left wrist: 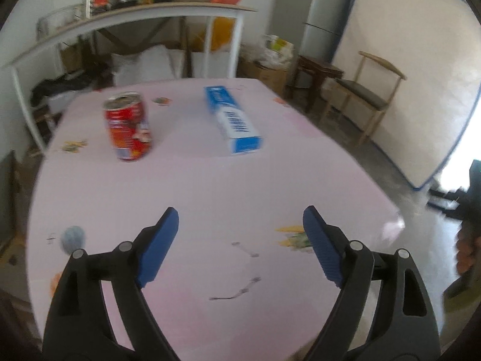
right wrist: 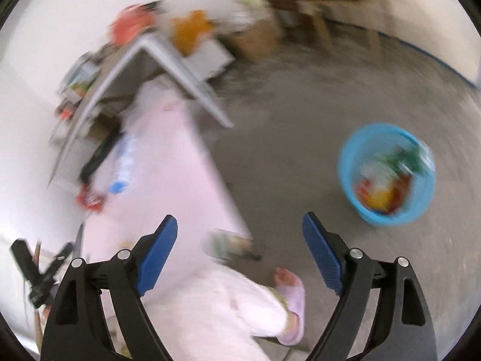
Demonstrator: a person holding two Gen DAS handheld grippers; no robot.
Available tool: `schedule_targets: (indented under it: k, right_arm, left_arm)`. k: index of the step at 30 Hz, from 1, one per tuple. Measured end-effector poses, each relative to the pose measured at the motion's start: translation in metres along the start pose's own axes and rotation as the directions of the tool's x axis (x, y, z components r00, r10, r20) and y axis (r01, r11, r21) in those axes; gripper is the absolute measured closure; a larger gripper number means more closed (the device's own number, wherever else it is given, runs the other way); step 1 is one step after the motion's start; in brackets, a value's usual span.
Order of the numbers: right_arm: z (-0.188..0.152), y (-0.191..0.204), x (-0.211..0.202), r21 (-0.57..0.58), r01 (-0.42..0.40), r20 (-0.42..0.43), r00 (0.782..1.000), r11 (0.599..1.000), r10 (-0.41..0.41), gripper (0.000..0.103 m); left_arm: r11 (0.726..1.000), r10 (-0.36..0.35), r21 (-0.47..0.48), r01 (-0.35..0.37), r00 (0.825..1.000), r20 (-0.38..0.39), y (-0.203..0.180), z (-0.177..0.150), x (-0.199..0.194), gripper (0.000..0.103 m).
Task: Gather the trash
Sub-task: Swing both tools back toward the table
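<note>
Can [left wrist: 128, 126] stands on table [left wrist: 210, 186] far left, box [left wrist: 233, 120] lying to its right; basin [right wrist: 387, 174] on floor right of table.

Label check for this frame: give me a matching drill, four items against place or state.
Items:
1. red can
2. blue and white box
3. blue basin
4. left gripper

Place or state:
A. on the floor, holding trash
B. lying flat on the pink table
C. open, nothing between its fingers
D. standing upright on the pink table

Pairs: 1-D, 2-B, 3-A, 4-C
</note>
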State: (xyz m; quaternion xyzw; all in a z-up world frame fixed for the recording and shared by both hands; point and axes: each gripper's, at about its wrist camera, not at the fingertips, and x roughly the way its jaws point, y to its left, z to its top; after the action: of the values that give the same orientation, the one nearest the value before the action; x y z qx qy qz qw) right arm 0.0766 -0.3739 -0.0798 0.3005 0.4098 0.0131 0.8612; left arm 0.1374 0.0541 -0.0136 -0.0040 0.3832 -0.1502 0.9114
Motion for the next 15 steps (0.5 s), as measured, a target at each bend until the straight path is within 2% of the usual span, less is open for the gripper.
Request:
schedule_targets:
  k: [2,5,8,11,15]
  right_arm:
    - [0.006,0.036,0.008,-0.059,-0.061,-0.002,0.998,0.996,0.061,0.016]
    - [0.007,0.093,0.039,-0.143,-0.158,-0.080,0.986,0.977,0.148,0.016]
    - [0.001,0.135,0.073,-0.193,-0.201,-0.181,0.969,0.960,0.166,0.016]
    - [-0.004,0.169,0.099,-0.240,-0.209,-0.247,0.958,0.948,0.149,0.016]
    - [0.000,0.202,0.119,-0.289,-0.196,-0.270,0.956,0.937,0.117,0.016]
  left_arm:
    - [1.000,0.021,-0.017,-0.021,1.000,0.003,0.011,-0.007,-0.005,0.020]
    - [0.997,0.053,-0.061,-0.053,0.999,0.000,0.032,-0.017,-0.010,0.020]
    - [0.990,0.093,-0.109,-0.092,0.996,0.001,0.055,-0.027,-0.019,0.020]
    - [0.980,0.134,-0.147,-0.134,0.991,-0.008,0.076,-0.038,-0.026,0.020]
    - [0.969,0.161,-0.185,-0.161,0.987,-0.016,0.098,-0.049,-0.034,0.019]
